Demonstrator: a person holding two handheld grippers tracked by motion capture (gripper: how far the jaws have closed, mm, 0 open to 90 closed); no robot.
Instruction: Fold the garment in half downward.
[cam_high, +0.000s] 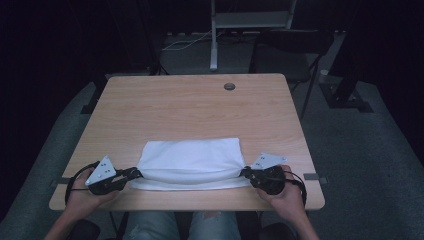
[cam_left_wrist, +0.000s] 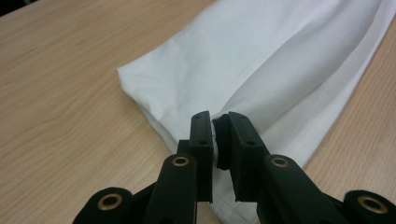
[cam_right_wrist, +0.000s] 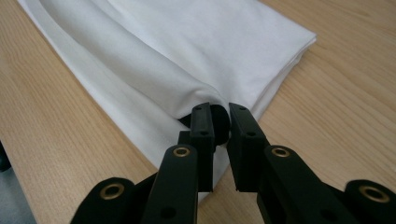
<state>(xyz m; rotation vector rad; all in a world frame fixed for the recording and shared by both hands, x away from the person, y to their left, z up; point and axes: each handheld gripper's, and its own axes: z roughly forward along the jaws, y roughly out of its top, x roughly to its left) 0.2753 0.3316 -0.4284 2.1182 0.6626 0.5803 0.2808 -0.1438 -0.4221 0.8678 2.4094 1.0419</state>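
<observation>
Cloth (cam_high: 190, 160) is pinched at both ends by my left fingers (cam_left_wrist: 201, 135) and right fingers (cam_right_wrist: 201, 128); next I should fold it evenly across the bench (cam_high: 190, 105).

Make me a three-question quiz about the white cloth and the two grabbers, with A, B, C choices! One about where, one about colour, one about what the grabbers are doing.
1. Where on the table does the white cloth lie?
A. near the person's edge
B. at the far edge by the round hole
C. hanging off the left side

2. What colour are the gripper jaws?
A. silver
B. black
C. red

3. What are the left gripper and right gripper doing?
A. both open above the cloth
B. one resting on bare wood
C. each shut on an end of the cloth

Answers: 1 A, the cloth sits close to the person's hands. 2 B, both gripper views show black jaws. 3 C, the jaws pinch the fabric at both ends.
</observation>
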